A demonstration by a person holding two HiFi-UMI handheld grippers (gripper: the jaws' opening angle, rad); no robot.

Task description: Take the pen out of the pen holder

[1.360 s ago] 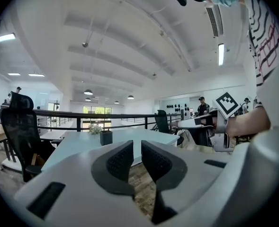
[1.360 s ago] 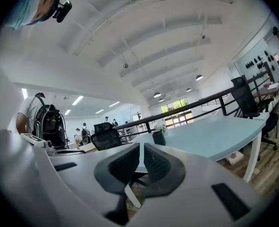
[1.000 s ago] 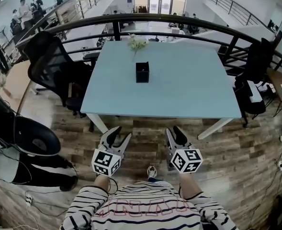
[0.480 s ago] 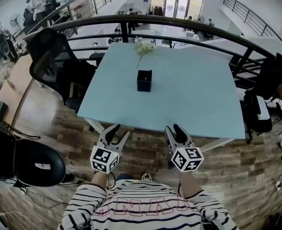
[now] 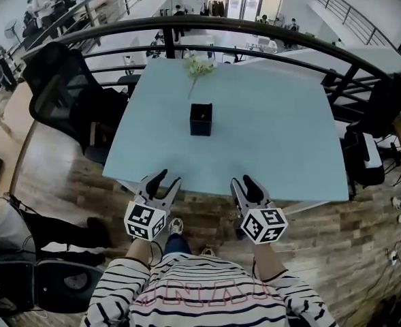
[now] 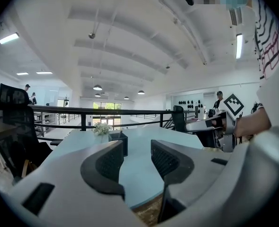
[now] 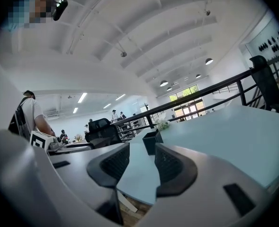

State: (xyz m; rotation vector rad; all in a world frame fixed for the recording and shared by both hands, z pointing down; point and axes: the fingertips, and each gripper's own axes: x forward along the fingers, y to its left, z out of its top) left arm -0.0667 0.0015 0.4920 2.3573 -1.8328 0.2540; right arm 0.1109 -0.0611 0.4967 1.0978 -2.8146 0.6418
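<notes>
Head view: the light blue table [image 5: 268, 135] carries a black square pen holder [image 5: 201, 119] near its middle, upright, with a small white flower sprig [image 5: 197, 65] lying behind it toward the dark railing [image 5: 254, 27]. The left gripper [image 5: 169, 177] and right gripper [image 5: 242, 180] are held side by side at the table's near edge, well short of the holder, both pointing toward it. A black office chair [image 5: 57, 87] stands off the table's left side.

Left gripper view: the jaws stand apart with nothing between them, only tabletop beyond. The holder shows just past the left jaw's tip, and a thin slanted stem, the pen [image 6: 120, 133], rises from its rim (too small to judge further).

Right gripper view: the jaws are spread wide, having just been opening, and hold nothing. The holder sits beyond the gap, on the table, with the flowers behind it. The pen cannot be made out here.
</notes>
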